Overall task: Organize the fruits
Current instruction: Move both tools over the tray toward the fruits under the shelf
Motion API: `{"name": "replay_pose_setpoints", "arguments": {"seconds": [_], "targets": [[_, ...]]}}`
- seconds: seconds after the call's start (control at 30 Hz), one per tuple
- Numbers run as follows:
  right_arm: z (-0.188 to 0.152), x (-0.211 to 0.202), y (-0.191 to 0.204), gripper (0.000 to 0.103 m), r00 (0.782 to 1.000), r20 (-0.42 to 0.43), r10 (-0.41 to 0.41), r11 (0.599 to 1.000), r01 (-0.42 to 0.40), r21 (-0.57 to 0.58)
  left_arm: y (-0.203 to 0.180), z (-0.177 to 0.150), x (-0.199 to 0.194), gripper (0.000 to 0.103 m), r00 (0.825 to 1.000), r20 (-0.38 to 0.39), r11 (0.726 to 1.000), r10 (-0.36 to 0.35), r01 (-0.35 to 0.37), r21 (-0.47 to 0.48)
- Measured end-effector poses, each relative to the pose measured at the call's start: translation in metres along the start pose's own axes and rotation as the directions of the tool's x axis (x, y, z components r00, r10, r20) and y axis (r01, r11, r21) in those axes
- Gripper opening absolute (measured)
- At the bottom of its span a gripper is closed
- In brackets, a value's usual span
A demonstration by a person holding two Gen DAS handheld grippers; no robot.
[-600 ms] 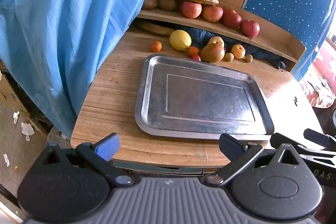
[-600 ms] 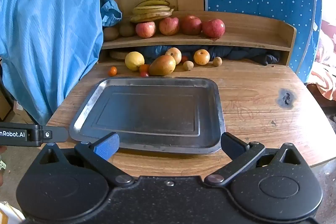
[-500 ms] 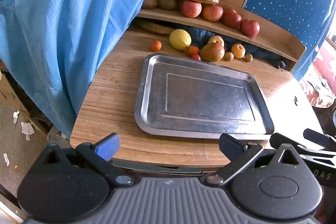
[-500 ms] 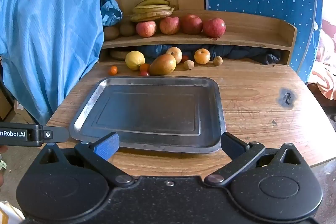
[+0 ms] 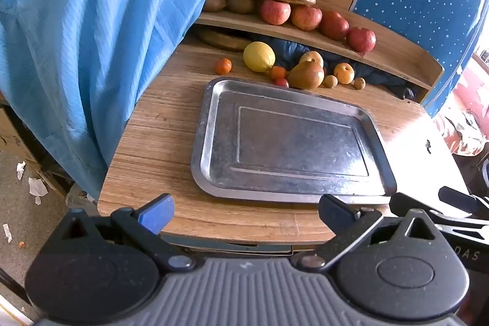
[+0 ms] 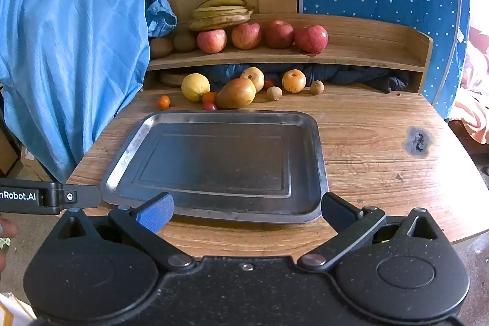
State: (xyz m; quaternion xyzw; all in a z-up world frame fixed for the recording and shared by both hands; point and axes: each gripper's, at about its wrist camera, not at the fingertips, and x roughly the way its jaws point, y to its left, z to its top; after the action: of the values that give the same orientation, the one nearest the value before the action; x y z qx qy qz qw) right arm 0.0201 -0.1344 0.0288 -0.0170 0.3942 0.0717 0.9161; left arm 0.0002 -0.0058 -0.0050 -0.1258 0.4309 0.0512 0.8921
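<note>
Right wrist view: wooden table [image 6: 366, 124] bears a bare metal tray [image 6: 220, 161] at centre, seemingly ready to receive; loose fruits [image 6: 235, 92] cluster at twelve o'clock beyond its far rim; right gripper [image 6: 246, 208] and left gripper [image 5: 244, 211] hang at six o'clock, jaws wide, holding nothing.

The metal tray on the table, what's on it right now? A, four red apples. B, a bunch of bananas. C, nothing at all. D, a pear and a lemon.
C: the metal tray is bare; the pear and lemon lie on the table behind it, while the apples and bananas sit on the shelf.
</note>
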Motion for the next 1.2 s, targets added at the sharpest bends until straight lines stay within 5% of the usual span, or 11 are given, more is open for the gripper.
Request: {"name": "replay_pose_setpoints", "arguments": {"seconds": [1.2], "targets": [[-0.001, 0.015, -0.011, 0.102, 0.998, -0.053, 0.024, 1.0, -0.024, -0.002, -0.005, 0.006, 0.014, 0.102, 0.998, -0.063, 1.0, 0.006, -0.008, -0.028]]}}
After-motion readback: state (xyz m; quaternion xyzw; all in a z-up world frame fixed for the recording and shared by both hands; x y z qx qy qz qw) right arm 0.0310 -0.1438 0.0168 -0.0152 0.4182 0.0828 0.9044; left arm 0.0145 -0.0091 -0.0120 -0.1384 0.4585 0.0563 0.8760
